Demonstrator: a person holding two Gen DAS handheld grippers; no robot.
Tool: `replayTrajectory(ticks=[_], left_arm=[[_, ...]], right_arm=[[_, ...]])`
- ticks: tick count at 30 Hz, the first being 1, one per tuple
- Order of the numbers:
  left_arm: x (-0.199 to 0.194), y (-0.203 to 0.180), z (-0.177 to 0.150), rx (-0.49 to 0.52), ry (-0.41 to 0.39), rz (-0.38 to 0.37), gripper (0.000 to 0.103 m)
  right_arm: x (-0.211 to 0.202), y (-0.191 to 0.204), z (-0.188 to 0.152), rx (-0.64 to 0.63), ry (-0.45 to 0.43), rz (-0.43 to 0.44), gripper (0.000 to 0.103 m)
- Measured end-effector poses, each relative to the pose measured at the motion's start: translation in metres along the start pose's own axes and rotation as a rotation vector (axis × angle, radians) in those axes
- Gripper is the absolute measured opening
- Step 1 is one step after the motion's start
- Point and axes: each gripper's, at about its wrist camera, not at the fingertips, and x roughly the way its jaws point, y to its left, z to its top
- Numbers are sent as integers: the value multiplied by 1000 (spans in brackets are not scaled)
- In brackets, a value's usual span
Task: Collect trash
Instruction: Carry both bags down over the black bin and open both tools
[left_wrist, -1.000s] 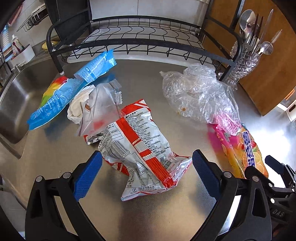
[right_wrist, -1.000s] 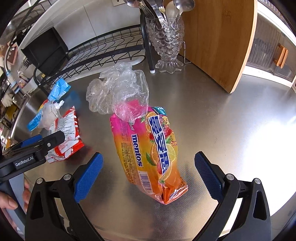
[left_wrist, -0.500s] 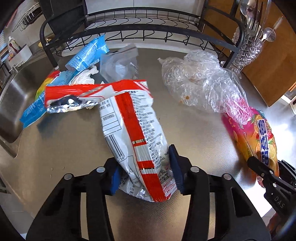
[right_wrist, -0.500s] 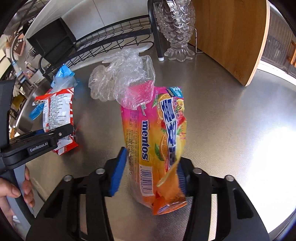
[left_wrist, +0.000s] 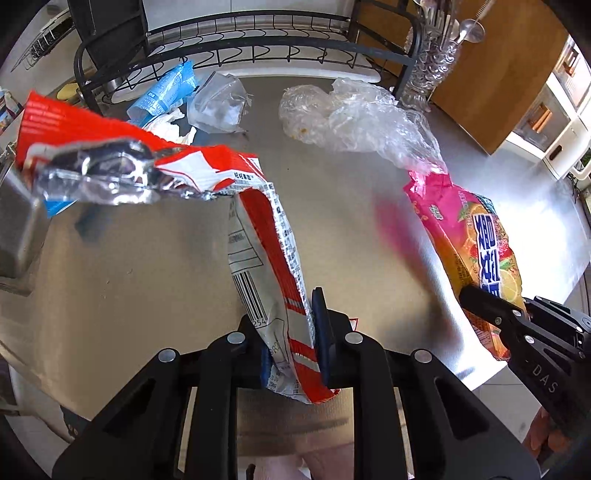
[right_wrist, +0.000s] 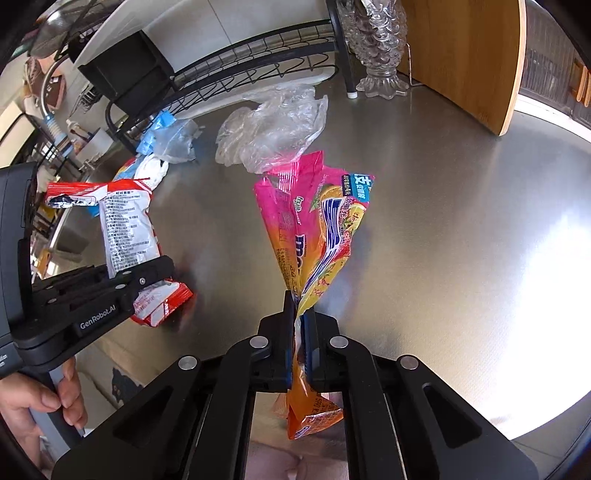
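My left gripper (left_wrist: 291, 339) is shut on the bottom of a red and white snack bag (left_wrist: 258, 236) and holds it up off the steel counter (left_wrist: 155, 266); the bag also shows in the right wrist view (right_wrist: 125, 225). My right gripper (right_wrist: 300, 332) is shut on the end of a pink and orange Mentos bag (right_wrist: 314, 236), lifted above the counter; that bag shows at the right of the left wrist view (left_wrist: 476, 251). A crumpled clear plastic bag (left_wrist: 354, 118) lies on the counter behind them.
A blue wrapper (left_wrist: 162, 96), a white tissue (left_wrist: 170, 125) and a small clear bag (left_wrist: 218, 107) lie by the black dish rack (left_wrist: 240, 40). A glass cutlery holder (right_wrist: 376, 44) and a wooden board (right_wrist: 469, 55) stand at the back right. The sink (left_wrist: 18, 229) is at the left.
Both grippers closed from open onto their bags and lifted them off the counter. The snack bag's top now flops to the left.
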Motion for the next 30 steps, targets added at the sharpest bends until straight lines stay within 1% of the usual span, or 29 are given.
replayTrajectory(ticks=[3,11,14,18,24,27,30], left_arm=[[-18,2,-19,29,-18,-5,17],[-62,35,-70,49,-43,-25,17],[-74,44,-89,61,-43,-23,17],[-85,59,-120,62,-25,-26,17],[-85,79,-169,52,25,-48,17],[-74,87,-190,39,60,-57,17],[-56,93,-210,24,104,-64,18]], right_arm=[[-9,16,-13,14,-9,5,5],[-34,66,-57,16,-34,-6,5],[-41,84,-76,16,-36,-8,5],[-47,106,-103,21,-31,-5,5],[-41,130,-145,19,11,-9,6],[-33,138,-165,12,43,-19,6],[-17,141,-182,12,90,-27,6]])
